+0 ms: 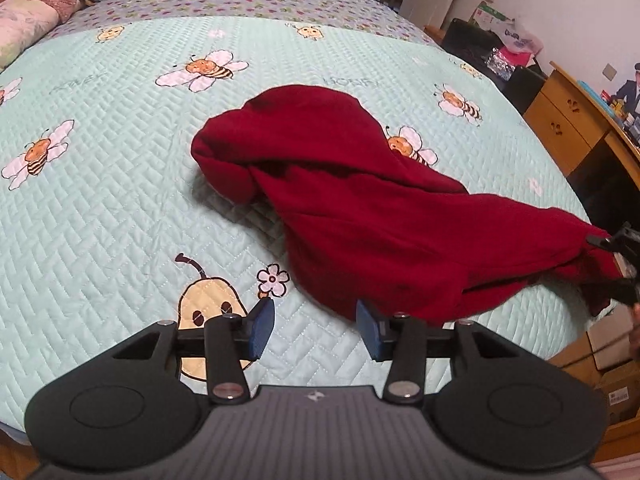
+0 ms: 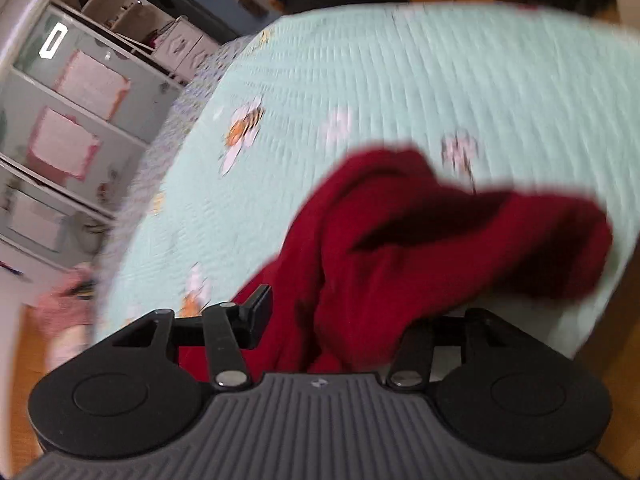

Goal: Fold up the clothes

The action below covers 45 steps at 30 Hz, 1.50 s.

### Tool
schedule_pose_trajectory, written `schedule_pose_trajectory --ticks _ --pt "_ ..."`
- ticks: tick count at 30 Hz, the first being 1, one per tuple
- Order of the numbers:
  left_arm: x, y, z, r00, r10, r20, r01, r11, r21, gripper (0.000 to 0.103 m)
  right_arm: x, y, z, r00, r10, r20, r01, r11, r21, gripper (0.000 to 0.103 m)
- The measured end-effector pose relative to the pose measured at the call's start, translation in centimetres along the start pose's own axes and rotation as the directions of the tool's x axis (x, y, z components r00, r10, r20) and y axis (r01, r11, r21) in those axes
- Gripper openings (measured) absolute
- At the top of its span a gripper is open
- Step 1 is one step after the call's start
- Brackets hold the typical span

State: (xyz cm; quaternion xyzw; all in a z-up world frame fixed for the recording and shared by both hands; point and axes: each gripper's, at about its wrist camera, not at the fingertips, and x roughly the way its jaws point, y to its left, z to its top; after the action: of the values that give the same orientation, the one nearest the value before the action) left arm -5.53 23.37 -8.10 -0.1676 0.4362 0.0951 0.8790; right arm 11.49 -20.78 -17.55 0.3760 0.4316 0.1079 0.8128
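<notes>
Red garment [image 1: 360, 208] bunched on the bee quilt [image 1: 120, 200], mid-bed trailing to 4 o'clock, where the right gripper [image 1: 618, 258] seems to pinch its edge; its own view is blurred, cloth hides the jaws. Left gripper [image 1: 316, 326] spread, empty, at 6 o'clock. Risk: one-point pull drags the wad off-bed, or cloth slips free

A bed [image 1: 120, 208] under a mint bee-print quilt fills the room; white cabinets [image 2: 68, 128] behind it, a wooden dresser [image 1: 568, 124] alongside.
</notes>
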Motion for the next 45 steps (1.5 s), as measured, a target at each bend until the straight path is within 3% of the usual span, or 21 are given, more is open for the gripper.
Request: schedule_pose_trajectory --ticks 4,8,11,13,15,16,18,19,20,22,23,24,26,28,32,36,39,41,42,43,45 --pt "1.4 0.4 0.6 1.000 0.003 -0.029 -0.004 0.999 -0.042 0.052 -2.4 -0.2 -1.8 0.998 0.045 -0.038 -0.045 0.999 0.004 0.057" --pt "2.2 0.5 1.0 0.999 -0.024 -0.047 0.019 0.995 -0.099 0.053 -3.2 3.4 -3.3 0.988 0.099 -0.121 -0.110 0.990 -0.084 0.068" --pt "2.4 0.5 0.8 0.998 -0.040 -0.057 0.034 0.993 -0.115 0.053 -2.5 6.5 -4.7 0.967 0.150 -0.206 -0.184 0.971 -0.153 0.074" --pt "2.3 0.7 0.4 0.997 -0.041 -0.063 0.033 0.993 -0.117 0.053 -1.8 7.3 -4.9 0.953 0.192 -0.235 -0.222 0.969 -0.110 0.074" --pt "2.1 1.4 0.0 0.997 -0.035 -0.069 0.026 0.991 -0.130 0.054 -1.8 6.0 -4.0 0.959 0.237 -0.154 -0.240 0.971 0.000 0.074" --pt "2.1 1.8 -0.2 0.997 -0.030 -0.072 0.019 0.990 -0.140 0.055 -2.0 5.0 -3.3 0.972 0.219 -0.085 -0.216 0.976 0.038 0.074" --pt "2.0 2.9 -0.5 0.997 -0.018 -0.080 0.004 0.986 -0.168 0.055 -3.2 3.9 -2.0 0.996 0.027 0.089 -0.026 0.999 -0.019 0.074" --pt "2.0 3.4 -0.6 0.996 -0.013 -0.083 -0.002 0.983 -0.181 0.055 -4.1 3.8 -1.6 0.974 -0.095 0.204 0.114 0.990 -0.084 0.074" --pt "2.0 3.9 -0.7 0.996 -0.009 -0.087 -0.008 0.981 -0.194 0.055 -4.7 3.7 -1.3 0.947 -0.162 0.279 0.208 0.967 -0.145 0.074" --pt "2.0 4.8 -0.8 0.996 -0.001 -0.095 -0.020 0.975 -0.219 0.055 -5.5 3.5 -0.8 0.911 -0.203 0.358 0.311 0.909 -0.277 0.075" --pt "2.1 5.1 -0.9 0.995 -0.001 -0.099 -0.022 0.973 -0.230 0.055 -5.5 3.0 -0.3 0.923 -0.212 0.322 0.313 0.900 -0.304 0.075" --pt "2.3 5.2 -0.9 0.995 -0.004 -0.101 -0.020 0.971 -0.239 0.055 -5.4 2.1 0.4 0.948 -0.210 0.239 0.272 0.925 -0.265 0.075" --pt "2.5 5.3 -1.0 0.994 -0.015 -0.107 -0.013 0.968 -0.249 0.055 -5.8 -0.1 1.3 0.974 -0.176 0.140 0.191 0.976 -0.104 0.075" --pt "2.7 4.9 -1.2 0.993 -0.026 -0.115 -0.003 0.970 -0.245 0.055 -6.3 -1.8 1.6 0.983 -0.123 0.136 0.118 0.992 0.046 0.075" --pt "2.9 4.1 -1.3 0.991 -0.029 -0.128 0.000 0.976 -0.219 0.055 -5.2 -3.0 2.1 0.991 -0.084 0.106 0.060 0.974 0.217 0.076" --pt "3.0 3.4 -1.4 0.990 -0.028 -0.141 0.000 0.982 -0.190 0.055 -2.4 -2.5 2.1 0.996 -0.079 0.039 0.068 0.970 0.232 0.080" --pt "3.1 2.9 -1.6 0.988 -0.022 -0.151 -0.005 0.984 -0.176 0.055 1.6 -1.0 2.8 0.991 -0.134 -0.008 0.133 0.973 0.187 0.082" --pt "3.1 2.8 -1.7 0.987 -0.016 -0.159 -0.011 0.985 -0.173 0.055 3.8 0.1 3.3 0.982 -0.189 0.007 0.185 0.969 0.161 0.081" --pt "2.9 2.7 -1.8 0.987 -0.016 -0.161 -0.013 0.985 -0.173 0.055 4.7 0.6 3.6 0.982 -0.189 0.025 0.183 0.972 0.148 0.079" --pt "2.7 2.6 -1.8 0.986 -0.014 -0.163 -0.014 0.985 -0.172 0.055 5.6 1.0 3.9 0.989 -0.144 0.041 0.137 0.982 0.129 0.067" --pt "2.3 2.6 -1.9 0.987 -0.005 -0.163 -0.022 0.986 -0.166 0.055 6.9 2.5 4.8 0.999 -0.007 0.044 0.003 0.995 0.100 0.051"
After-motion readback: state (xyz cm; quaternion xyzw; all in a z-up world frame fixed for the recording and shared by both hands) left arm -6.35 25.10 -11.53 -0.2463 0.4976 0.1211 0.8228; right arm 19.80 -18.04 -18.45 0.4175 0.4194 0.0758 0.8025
